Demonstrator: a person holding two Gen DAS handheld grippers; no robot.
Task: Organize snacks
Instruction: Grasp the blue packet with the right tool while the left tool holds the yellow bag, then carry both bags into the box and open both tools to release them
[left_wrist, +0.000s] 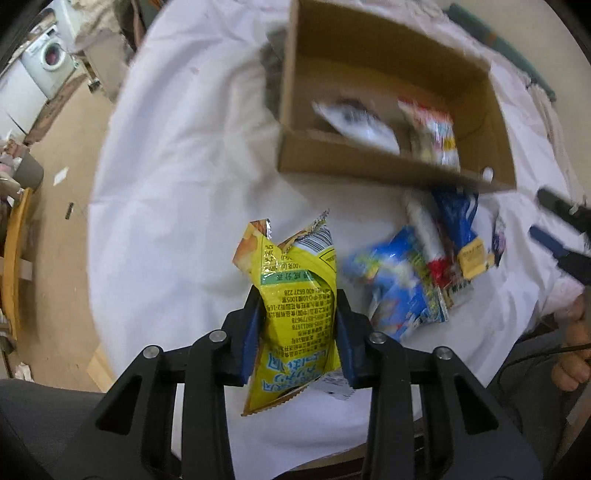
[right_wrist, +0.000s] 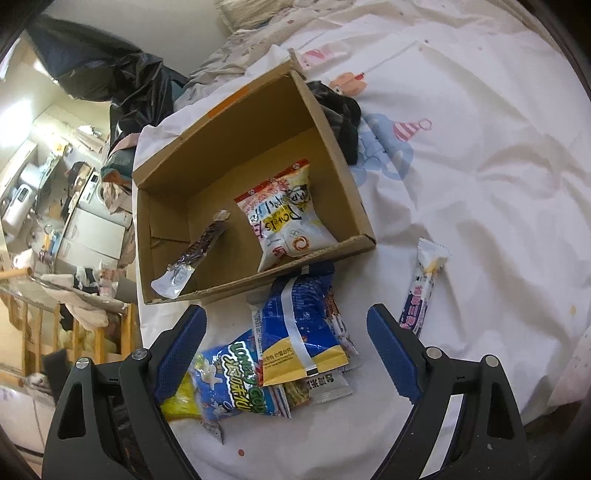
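Observation:
My left gripper (left_wrist: 298, 306) is shut on a yellow snack packet (left_wrist: 295, 280), which stands upright between the blue pads above the white sheet. An open cardboard box (left_wrist: 369, 166) lies beyond it; in the right wrist view the box (right_wrist: 258, 122) holds a white-and-red packet (right_wrist: 284, 210) and a dark stick packet (right_wrist: 199, 251). My right gripper (right_wrist: 288, 317) is open and hovers over a loose pile in front of the box: a blue packet with a yellow end (right_wrist: 299, 332) and a blue-green packet (right_wrist: 236, 380). In the left wrist view the right gripper (left_wrist: 554, 229) shows at the right edge.
A white stick packet (right_wrist: 424, 288) lies alone to the right of the pile. A black cloth (right_wrist: 343, 122) sits against the box's far right corner. The bed's edge drops off at left by a wooden rail (right_wrist: 74, 332). A person's hand (left_wrist: 576, 339) shows at the right.

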